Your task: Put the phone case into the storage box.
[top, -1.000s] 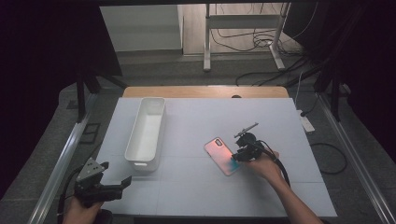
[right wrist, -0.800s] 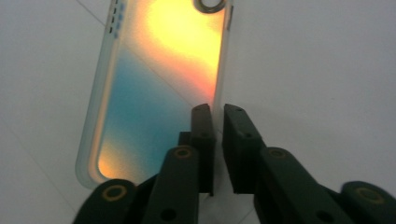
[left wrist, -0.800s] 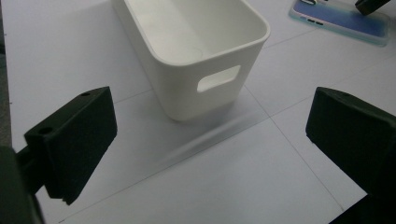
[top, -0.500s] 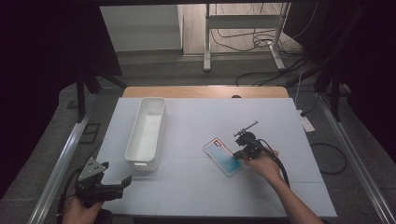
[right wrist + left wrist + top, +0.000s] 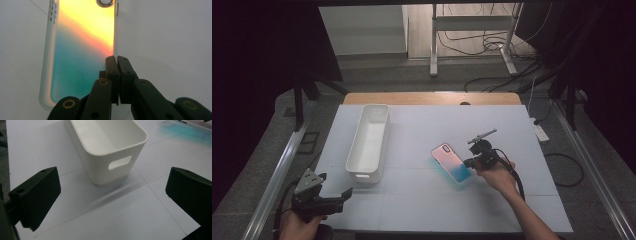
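pink-to-teal phone case (image 5: 452, 163) lying flat on the white table (image 5: 422, 200), right of centre, camera cutout toward the far end. right gripper (image 5: 473, 162) at its near right edge, jaws pinched together on that thin rim, just closed within the last moment; seen along the right gripper (image 5: 117, 61) view as two black pads pressed tight against the edge of the case (image 5: 82, 50), orange at the far end fading to teal nearer. left gripper (image 5: 334, 197) held low at the near left corner of the table, jaws spread wide and gripping nothing. white plastic bin (image 5: 368, 141) just beyond it, long and narrow, well apart from the case; handle slot facing the left gripper (image 5: 110, 195) in its own view of the bin (image 5: 112, 147).
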